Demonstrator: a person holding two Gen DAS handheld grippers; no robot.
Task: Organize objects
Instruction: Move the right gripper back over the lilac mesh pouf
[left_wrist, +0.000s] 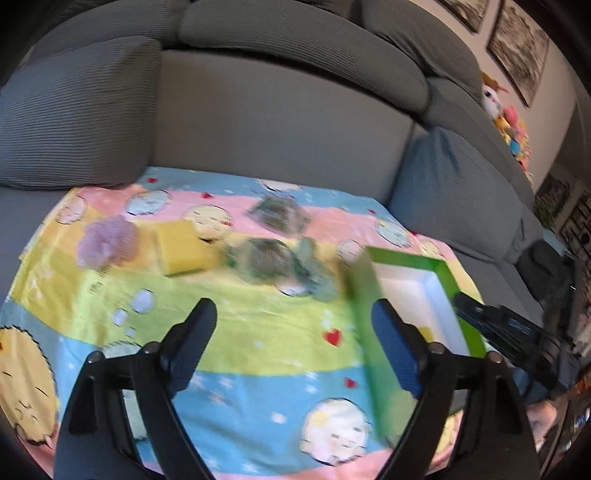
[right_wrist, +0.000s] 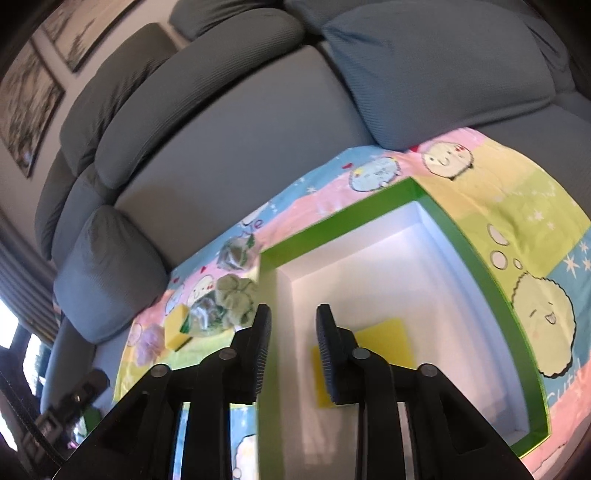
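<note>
Left gripper (left_wrist: 295, 325) spread wide over the cartoon-print cloth (left_wrist: 258, 321), grasping nothing. Right gripper (right_wrist: 293, 321) parted a little above the green-rimmed white box (right_wrist: 476, 266), pads clear of the yellow sponge (right_wrist: 384, 336) lying inside. On the cloth beside the box: second yellow sponge (left_wrist: 184, 247), purple scrunchie (left_wrist: 109, 242), green scrunchie (right_wrist: 236, 295), clear packets (left_wrist: 264, 260).

Left wrist view: looks obliquely down along its fingers across the patterned cloth (left_wrist: 258, 332) toward the grey sofa (left_wrist: 277, 122), the green box (left_wrist: 443, 266) at right. Right wrist view: nearer, above the same green box (right_wrist: 340, 218), facing the sofa (right_wrist: 221, 147). Both views share the box, cloth and sofa.
</note>
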